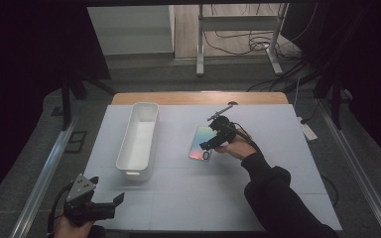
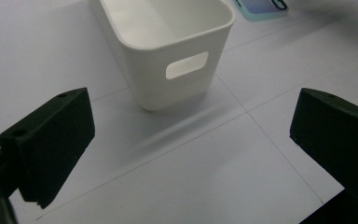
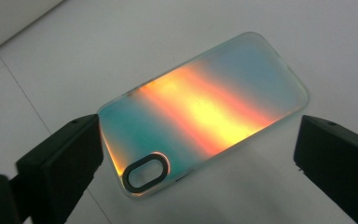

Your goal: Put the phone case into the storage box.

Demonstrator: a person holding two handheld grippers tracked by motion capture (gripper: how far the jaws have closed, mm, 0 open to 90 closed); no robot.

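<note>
Right gripper view has the right gripper (image 3: 200, 154) spread wide around one iridescent phone case (image 3: 205, 107) lying flat on the white table (image 3: 98, 42), while the left gripper (image 2: 191, 140), also wide and empty, faces one white bin (image 2: 168, 37).

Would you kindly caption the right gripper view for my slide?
Open right gripper poised over an iridescent phone case lying flat on the white table.

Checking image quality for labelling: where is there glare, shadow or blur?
High view: dark surroundings, the white table lit, iridescent sheen on the phone case. Right gripper view: strong orange-yellow reflection across the case. Left gripper view: soft shadow before the white bin; near jaws slightly soft.
</note>
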